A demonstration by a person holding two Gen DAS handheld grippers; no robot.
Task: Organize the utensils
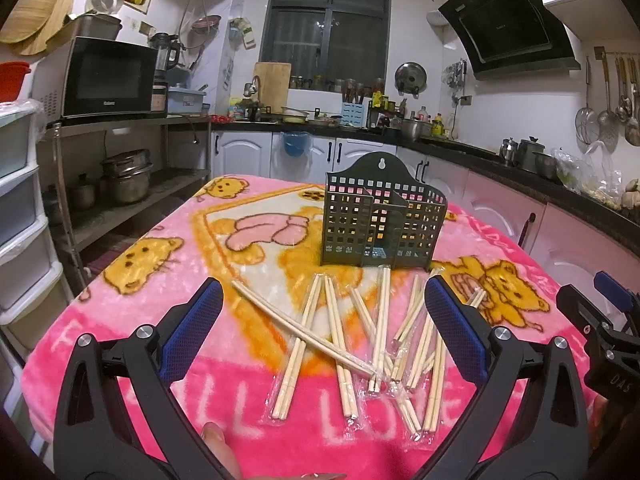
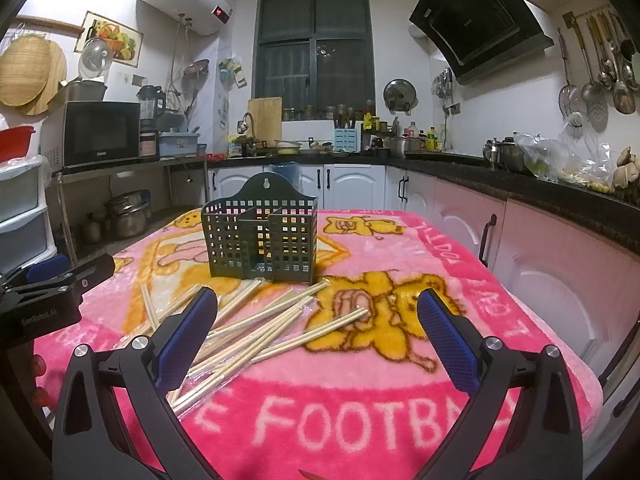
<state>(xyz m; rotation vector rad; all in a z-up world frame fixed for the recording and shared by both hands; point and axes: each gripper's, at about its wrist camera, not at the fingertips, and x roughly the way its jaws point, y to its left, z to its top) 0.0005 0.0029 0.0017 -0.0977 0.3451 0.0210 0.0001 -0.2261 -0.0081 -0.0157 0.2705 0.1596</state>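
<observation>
Two hand-held grippers hover with fingers spread wide, grasping nothing: the left hand-held gripper (image 1: 324,312) above the wrapped chopsticks (image 1: 348,344), the right hand-held gripper (image 2: 318,320) just beside them. The chopsticks lie scattered on the pink blanket (image 1: 132,332) before the dark utensil holder (image 1: 382,222), which stands upright.

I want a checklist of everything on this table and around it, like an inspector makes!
Surface: pink cartoon blanket covers the table.
Job's things: dark green holder stands upright, nothing seen inside; wooden chopsticks lie scattered in front of it, many in clear wrappers.
Clutter: nothing seen on the blanket.
Grippers: left claw open above the chopsticks; right claw open, holding nothing.
Cables: nothing seen on the table.
Surroundings: kitchen with microwave, dark window, range hood, hanging ladles.
</observation>
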